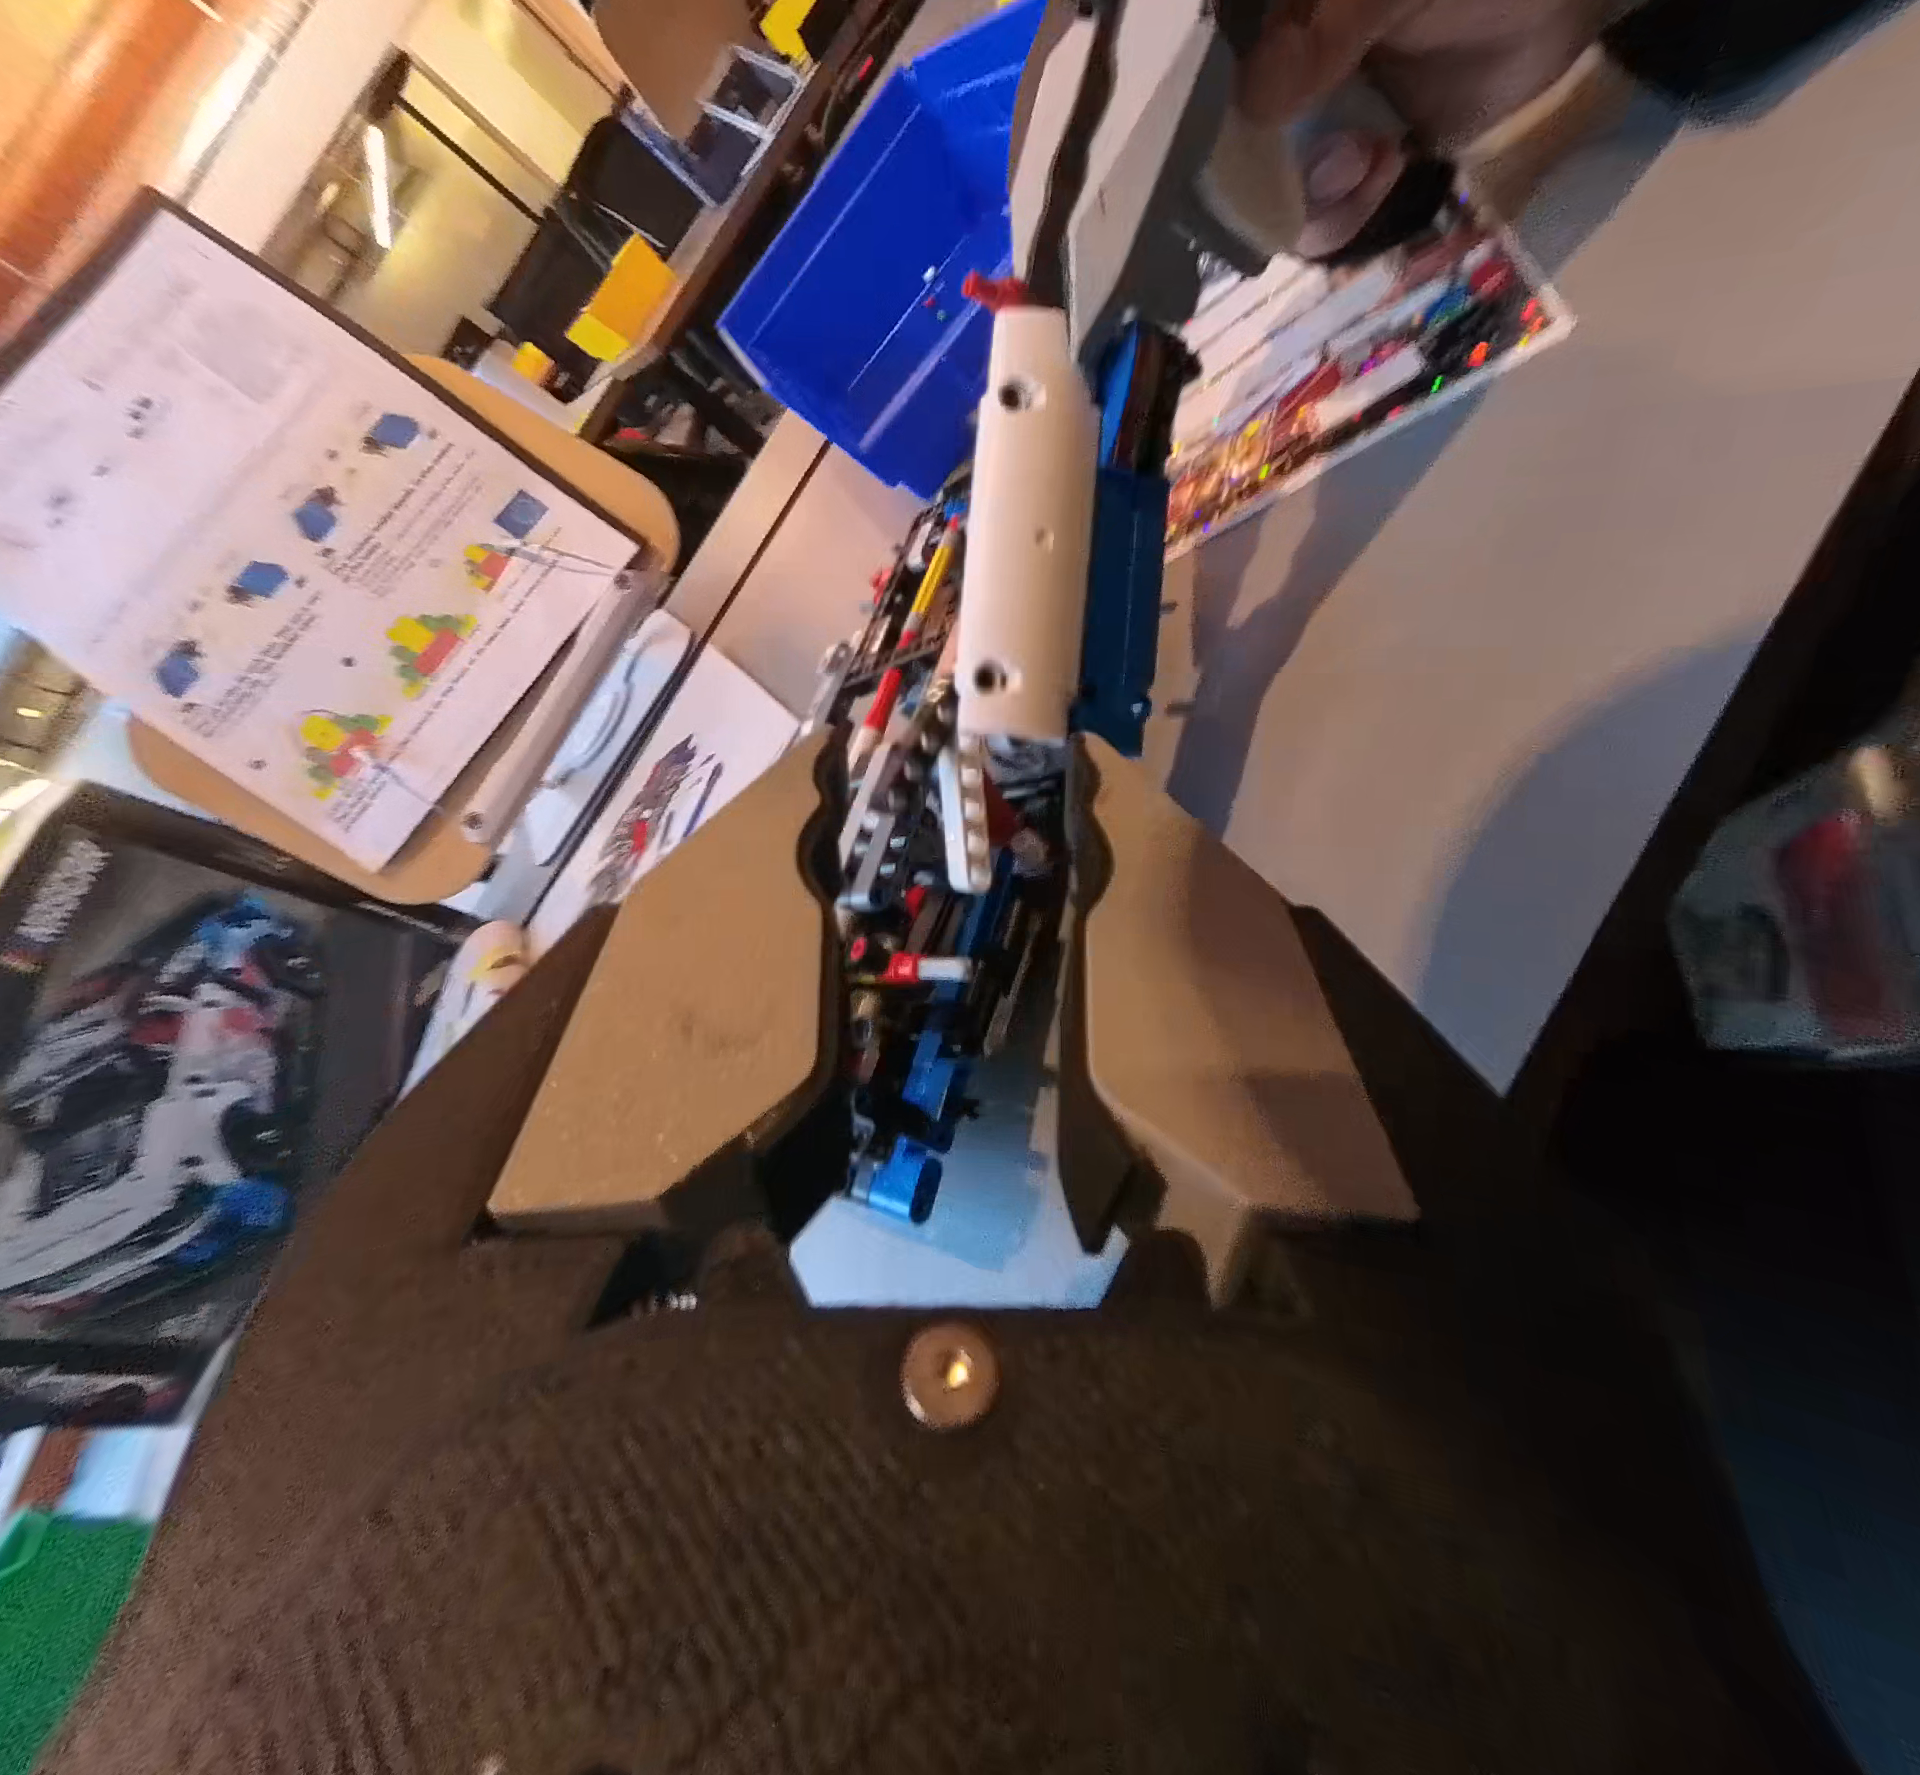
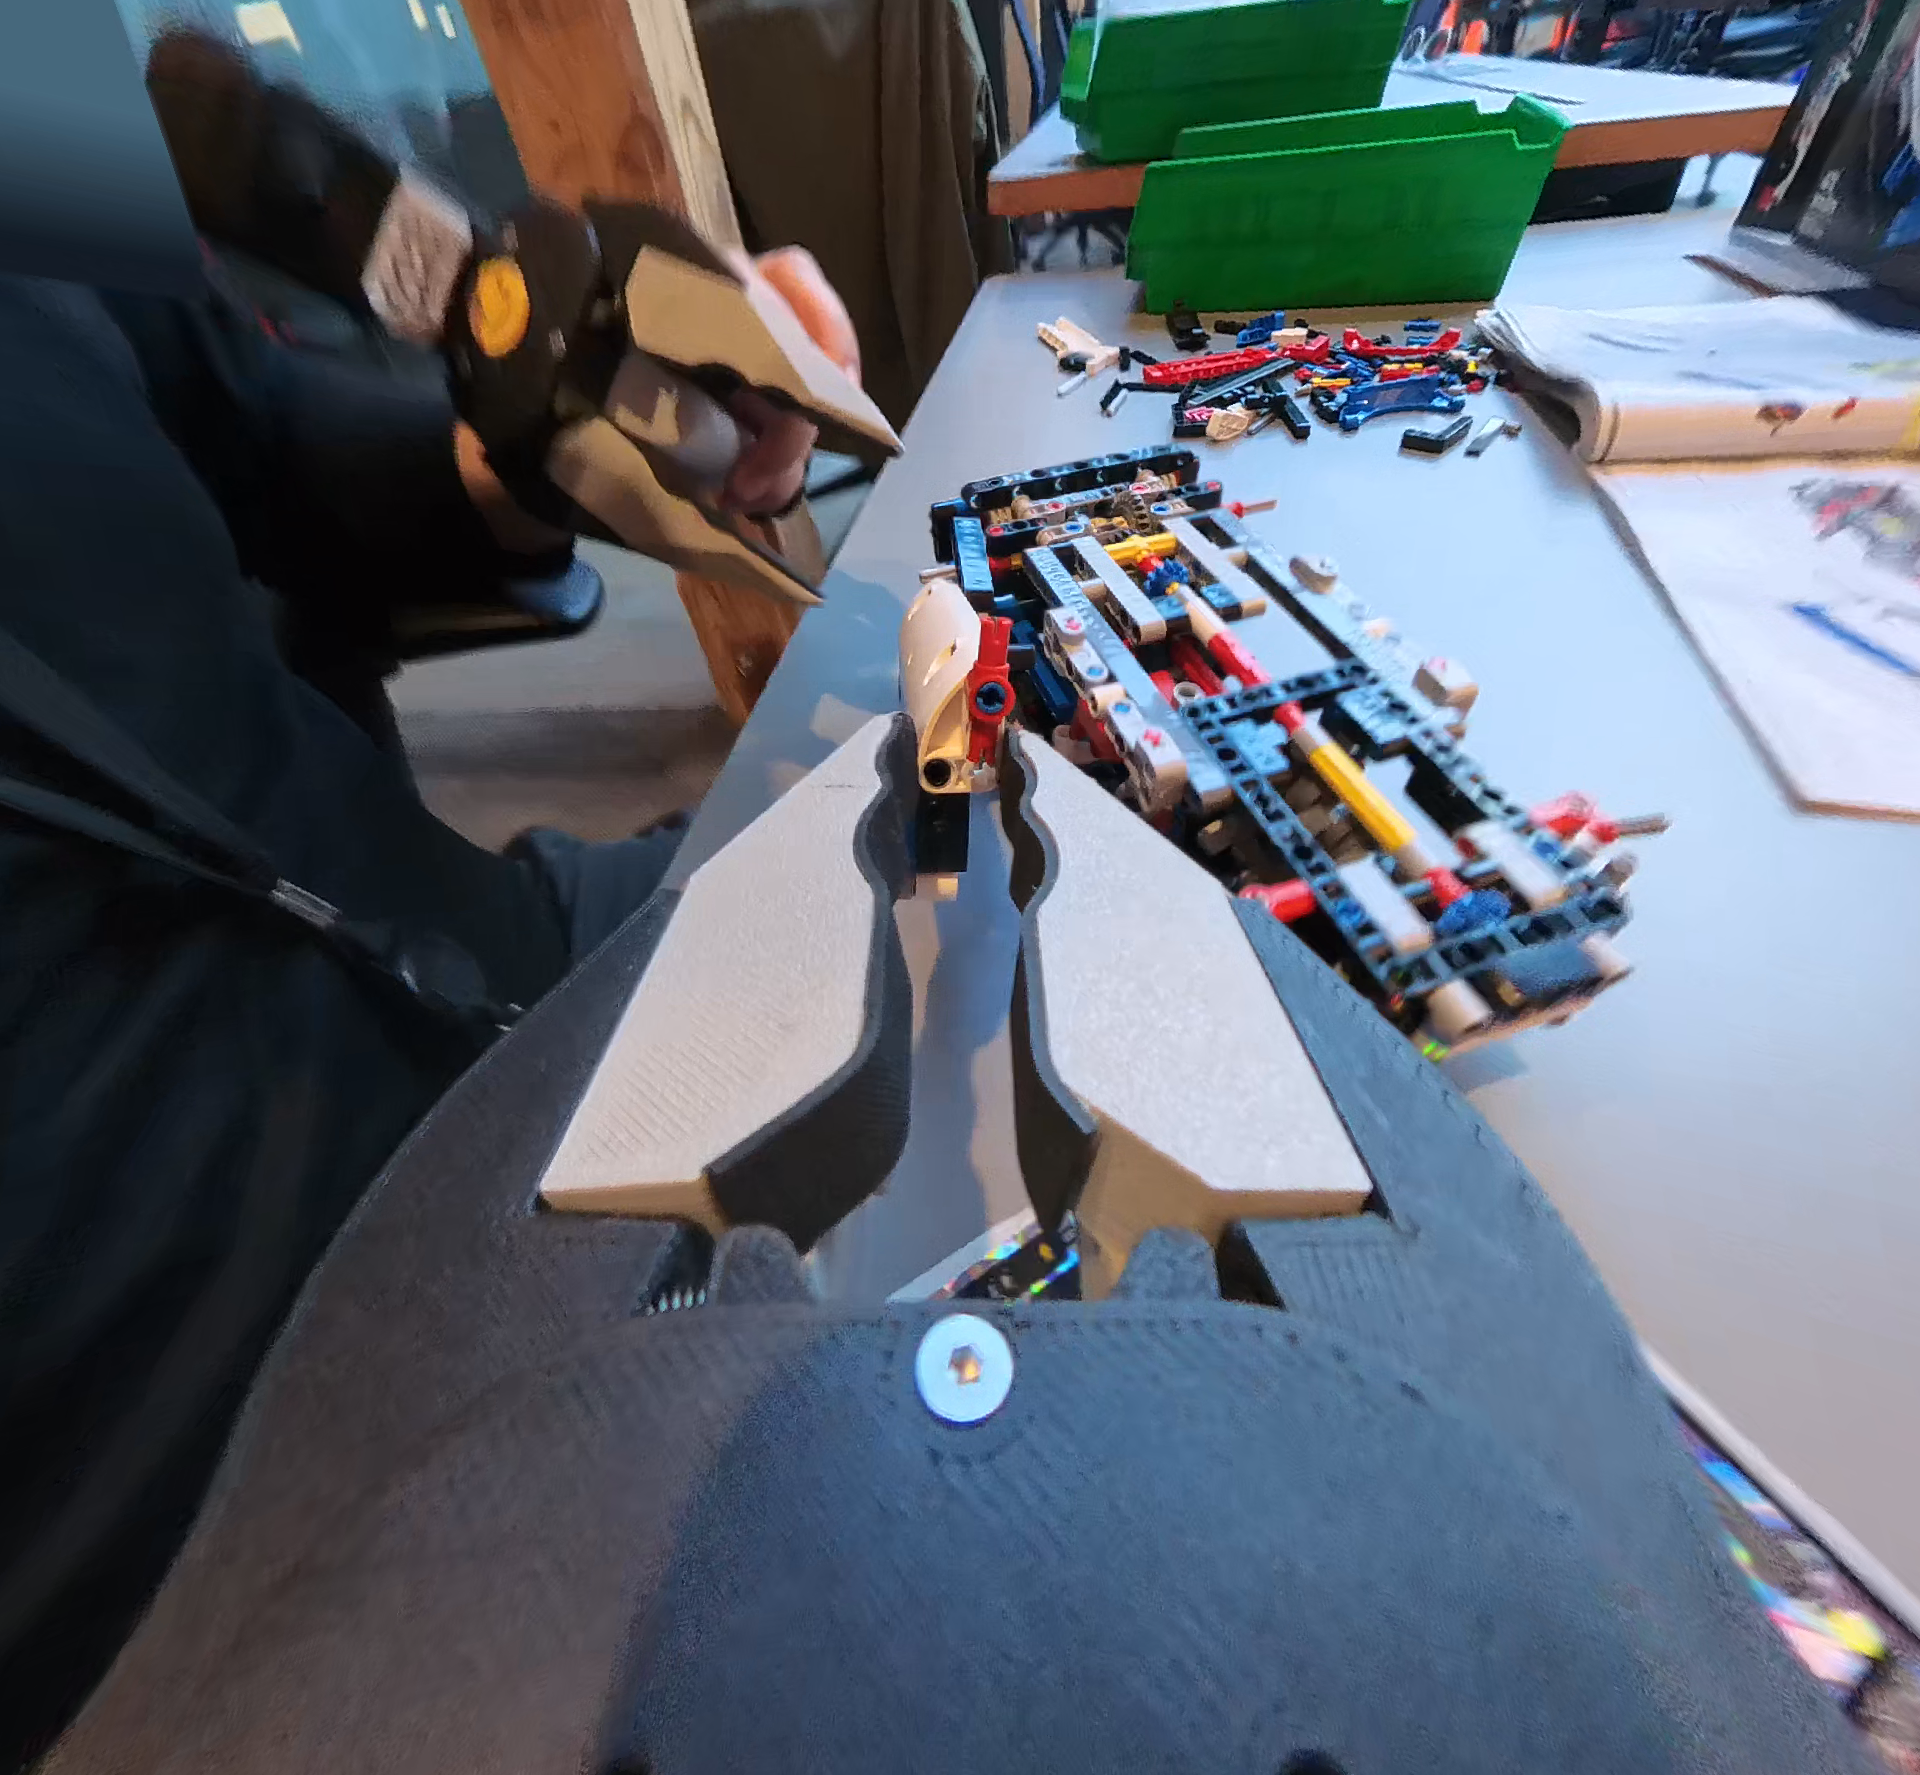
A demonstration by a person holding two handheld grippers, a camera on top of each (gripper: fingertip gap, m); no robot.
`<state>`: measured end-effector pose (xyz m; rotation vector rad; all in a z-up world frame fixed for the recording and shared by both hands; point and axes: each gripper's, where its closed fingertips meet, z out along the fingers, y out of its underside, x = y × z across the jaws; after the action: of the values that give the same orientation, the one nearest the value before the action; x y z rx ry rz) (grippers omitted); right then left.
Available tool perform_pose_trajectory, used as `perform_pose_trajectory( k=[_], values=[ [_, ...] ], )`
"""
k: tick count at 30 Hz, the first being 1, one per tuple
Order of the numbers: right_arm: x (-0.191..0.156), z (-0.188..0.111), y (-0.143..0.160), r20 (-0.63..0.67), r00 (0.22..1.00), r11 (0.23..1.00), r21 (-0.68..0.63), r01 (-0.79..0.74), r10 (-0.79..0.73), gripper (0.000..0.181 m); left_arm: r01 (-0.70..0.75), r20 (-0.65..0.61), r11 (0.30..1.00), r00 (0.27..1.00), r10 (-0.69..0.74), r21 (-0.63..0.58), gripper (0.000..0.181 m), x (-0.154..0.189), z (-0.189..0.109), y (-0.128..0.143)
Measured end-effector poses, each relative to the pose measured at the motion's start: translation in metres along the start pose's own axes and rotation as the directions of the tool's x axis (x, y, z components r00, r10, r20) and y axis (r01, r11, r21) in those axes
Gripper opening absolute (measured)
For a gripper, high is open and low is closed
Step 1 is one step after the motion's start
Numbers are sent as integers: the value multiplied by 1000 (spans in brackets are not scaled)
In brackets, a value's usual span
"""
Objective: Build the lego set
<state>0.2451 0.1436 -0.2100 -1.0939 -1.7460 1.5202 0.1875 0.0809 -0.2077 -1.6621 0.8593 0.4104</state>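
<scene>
Lego chassis (image 2: 1278, 749) flat on grey worktop (image 2: 1662, 1154) near its edge, right tool (image 2: 961, 790) nearly closed, pinching white panel piece (image 2: 940, 676) at chassis corner, left tool (image 2: 862, 520) raised beside it, part-open, empty, loose bricks (image 2: 1288, 375) farther back

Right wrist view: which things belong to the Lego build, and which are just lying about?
Belong to the job:
Lego chassis
white panel, gripped by the right gripper
loose pieces
instruction booklet

Lying about:
green bins
wooden post
</scene>
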Motion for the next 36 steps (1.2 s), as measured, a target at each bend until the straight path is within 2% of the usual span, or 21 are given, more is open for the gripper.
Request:
perform_pose_trajectory(
  k=[5,11,12,14,17,20,23,24,27,30,31,33,36],
  values=[
    [-16,10,-17,21,986,974,-153,169,-168,13,66,-117,998,991,-64,10,39,-3,7,-30],
    [-27,22,-34,47,961,924,-265,276,-274,13,14,-226,986,973,-52,-168,34,9,31,-18],
    [-28,22,-37,45,956,915,-278,291,-290,13,27,-255,985,964,-70,-168,24,13,32,-19],
    [-30,24,-43,44,948,904,-290,313,-314,13,96,-281,981,949,-142,-170,21,15,34,-20],
    [-32,32,-54,25,945,906,-279,320,-326,13,275,-336,942,884,-327,-193,15,14,34,-19],
    [-34,36,-71,7,957,938,-196,284,-288,15,414,-348,907,841,-415,-82,3,4,30,-25],
    [-26,24,-88,-42,975,973,-88,215,-220,39,505,-367,863,804,-469,4,3,-3,17,-27],
    [-24,18,-89,-32,983,983,-38,179,-180,42,535,-373,844,791,-485,38,3,-6,11,-27],
    [-20,9,-72,54,998,999,41,26,-29,32,618,-414,781,737,-535,91,3,-10,-2,-25],
    [-18,19,-47,143,984,992,45,-117,109,44,661,-511,691,719,-472,292,3,-14,-22,-45],
    [-22,24,-45,181,974,988,57,-145,133,45,675,-518,666,712,-474,318,3,-16,-23,-46],
    [-24,34,-44,215,964,980,88,-181,158,41,712,-561,623,675,-479,324,3,-17,-25,-48],
    [-28,43,-49,282,941,967,114,-227,187,35,730,-576,601,657,-486,325,2,-15,-22,-48]
  ],
)
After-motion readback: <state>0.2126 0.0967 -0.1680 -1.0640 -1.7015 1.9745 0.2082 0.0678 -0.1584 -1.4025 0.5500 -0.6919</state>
